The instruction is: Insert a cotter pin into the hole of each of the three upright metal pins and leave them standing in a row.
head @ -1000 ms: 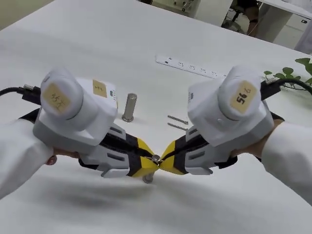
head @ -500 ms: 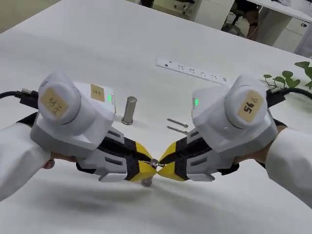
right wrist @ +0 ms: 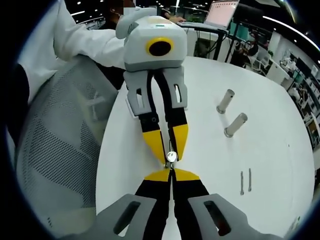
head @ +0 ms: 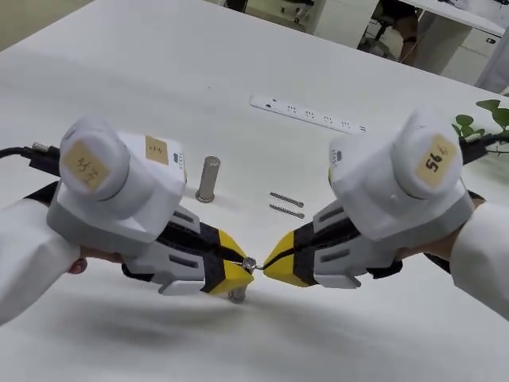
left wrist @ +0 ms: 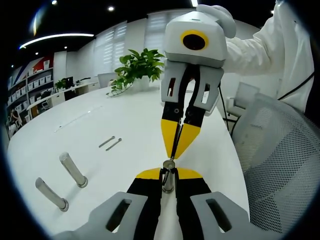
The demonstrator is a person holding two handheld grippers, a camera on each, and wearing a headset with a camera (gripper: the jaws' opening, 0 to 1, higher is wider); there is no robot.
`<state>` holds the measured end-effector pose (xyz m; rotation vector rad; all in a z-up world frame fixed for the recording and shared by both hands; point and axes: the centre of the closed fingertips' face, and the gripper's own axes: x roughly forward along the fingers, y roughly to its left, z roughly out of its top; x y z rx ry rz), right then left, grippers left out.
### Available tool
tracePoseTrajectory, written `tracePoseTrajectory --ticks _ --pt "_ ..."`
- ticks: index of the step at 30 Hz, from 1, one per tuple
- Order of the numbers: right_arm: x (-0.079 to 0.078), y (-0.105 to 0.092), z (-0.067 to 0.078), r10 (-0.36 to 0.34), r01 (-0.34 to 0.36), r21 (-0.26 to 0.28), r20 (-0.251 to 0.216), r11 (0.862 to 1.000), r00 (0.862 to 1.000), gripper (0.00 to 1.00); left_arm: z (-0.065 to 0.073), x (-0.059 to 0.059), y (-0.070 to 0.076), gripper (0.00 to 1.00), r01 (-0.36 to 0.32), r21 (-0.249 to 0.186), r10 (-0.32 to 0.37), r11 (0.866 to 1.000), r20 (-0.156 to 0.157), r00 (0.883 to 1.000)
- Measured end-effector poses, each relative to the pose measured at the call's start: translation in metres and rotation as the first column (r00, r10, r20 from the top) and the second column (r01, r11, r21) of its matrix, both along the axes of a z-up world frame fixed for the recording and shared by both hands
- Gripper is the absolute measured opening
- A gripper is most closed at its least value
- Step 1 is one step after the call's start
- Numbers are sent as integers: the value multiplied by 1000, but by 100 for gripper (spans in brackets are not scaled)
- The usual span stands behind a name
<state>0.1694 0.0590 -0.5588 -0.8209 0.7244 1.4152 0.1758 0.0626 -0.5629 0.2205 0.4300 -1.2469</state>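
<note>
Item 1, landmark: held metal pin (left wrist: 168,181), upright on the white workbench (head: 159,79) between the two grippers.

Item 2: left gripper (left wrist: 168,176), jaws narrow and clamped on the held metal pin just below its top.

Item 3: right gripper (right wrist: 171,172), directly opposite across the held metal pin, jaws pinched almost together on a thin cotter pin (left wrist: 171,157). The cotter pin's tip meets the top end of the held metal pin. I cannot tell whether it is in the hole.

Item 4: two loose cotter pins (head: 285,204), lying side by side on the bench, beyond the held metal pin.

Item 5: two standing metal pins (right wrist: 231,113), near each other and well apart from the held metal pin. I see no cotter pin in either.

Item 6: power strip (head: 306,114), far beyond the held metal pin, and a potted plant (head: 481,118) further off to one side.

Step in hand, as I judge it: first of three insertions, at the point of entry. Next I need the left grip to steady the held pin while I line the cotter pin up with the cross-hole and push it straight through, without tipping the pin.
</note>
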Motion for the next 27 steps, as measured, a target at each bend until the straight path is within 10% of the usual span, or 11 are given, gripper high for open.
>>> tracePoseTrajectory --ticks 17,27 --pt "-1 -4 0 -30 30 8 9 1000 999 1 0 1 3 8 -14 -7 14 1000 -1 1000" --pt "-4 1 1 -59 60 41 -14 997 998 11 -4 3 30 51 -76 -17 76 997 15 997"
